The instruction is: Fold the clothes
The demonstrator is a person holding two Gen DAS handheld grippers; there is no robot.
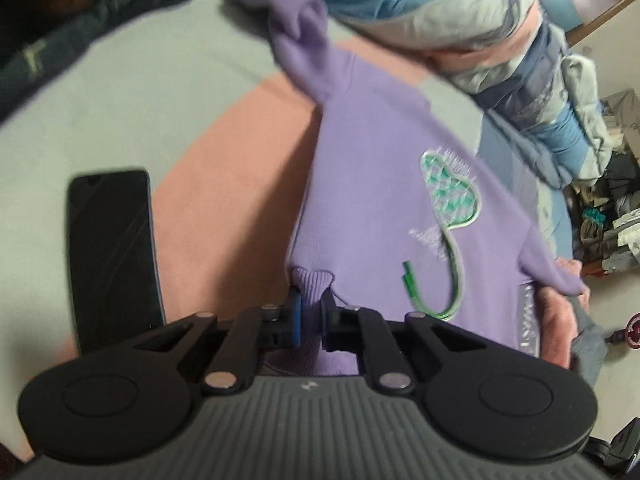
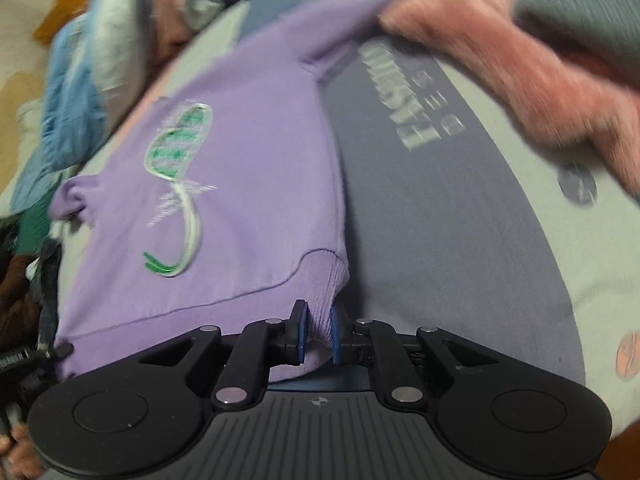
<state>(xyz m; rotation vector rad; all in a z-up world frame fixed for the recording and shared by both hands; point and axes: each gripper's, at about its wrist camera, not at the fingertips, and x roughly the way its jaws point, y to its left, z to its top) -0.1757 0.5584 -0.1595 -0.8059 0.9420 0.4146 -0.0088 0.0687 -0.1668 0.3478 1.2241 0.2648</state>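
A purple sweatshirt (image 1: 376,184) with a green embroidered design lies spread on the bed, also seen in the right wrist view as the sweatshirt (image 2: 240,184). My left gripper (image 1: 311,308) is shut on the ribbed hem at one bottom corner. My right gripper (image 2: 318,332) is shut on the ribbed hem at the other corner. One sleeve (image 1: 298,36) trails away toward the bedding pile. The other sleeve (image 2: 360,8) runs under a pink fluffy garment (image 2: 520,60).
A black phone (image 1: 112,256) lies on the bed sheet (image 1: 120,112) left of the sweatshirt. A rolled blue and grey quilt (image 1: 460,12) sits at the far side. Clutter covers the floor (image 1: 612,208) at the right. A grey printed sheet (image 2: 440,200) lies right of the sweatshirt.
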